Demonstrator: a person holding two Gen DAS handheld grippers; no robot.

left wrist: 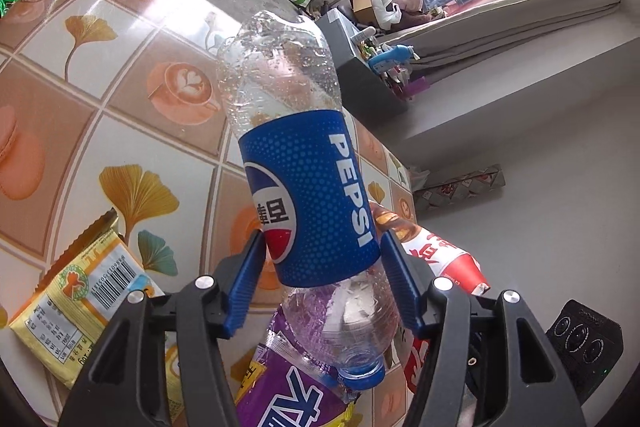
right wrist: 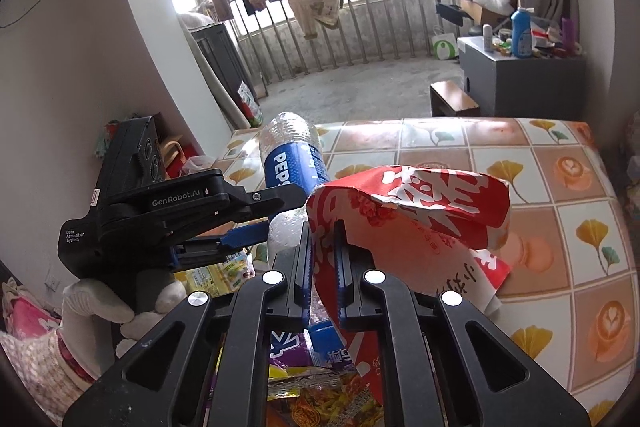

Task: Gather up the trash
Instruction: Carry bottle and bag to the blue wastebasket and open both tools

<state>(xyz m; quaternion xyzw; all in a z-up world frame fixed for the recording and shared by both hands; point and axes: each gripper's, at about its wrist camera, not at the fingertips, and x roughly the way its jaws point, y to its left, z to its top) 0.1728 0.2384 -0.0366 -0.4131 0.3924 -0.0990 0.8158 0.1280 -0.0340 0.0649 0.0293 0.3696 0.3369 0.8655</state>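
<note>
Table (right wrist: 560, 155): you work over a table with a tiled cloth of ginkgo leaves and coffee cups; most of its far side shows bare, while the near left corner carries loose packaging.
Red paper bag (right wrist: 420, 211): your right tongs (right wrist: 323, 259) are closed on one edge of it; the crumpled red-and-white bag hangs off them above the table, so I judge it picked up but not yet put anywhere.
Bottle (left wrist: 304, 187): your left tongs (left wrist: 320, 267) clamp the empty Pepsi bottle around the lower part of its blue label, cap end toward you and base pointing away; it is lifted clear of the table.
Yellow wrapper (left wrist: 76, 295): lies flat on the table just left of the left tongs, barcode side up, untouched.
Purple wrapper (left wrist: 288, 387): lies under the bottle's cap end, not held by either tool.
Snack packet (right wrist: 320, 399): a printed orange-and-yellow packet sits below the right tongs, also not collected.
Bin or bag for the trash: none shows in either view, so you cannot tell from here where these two items should go.
Progress: two pieces are in hand, none visibly deposited, and at least three wrappers remain on the table; I judge the job to be at an early-to-middle stage.
Left to do: drop both held items, then come back for the wrappers.
</note>
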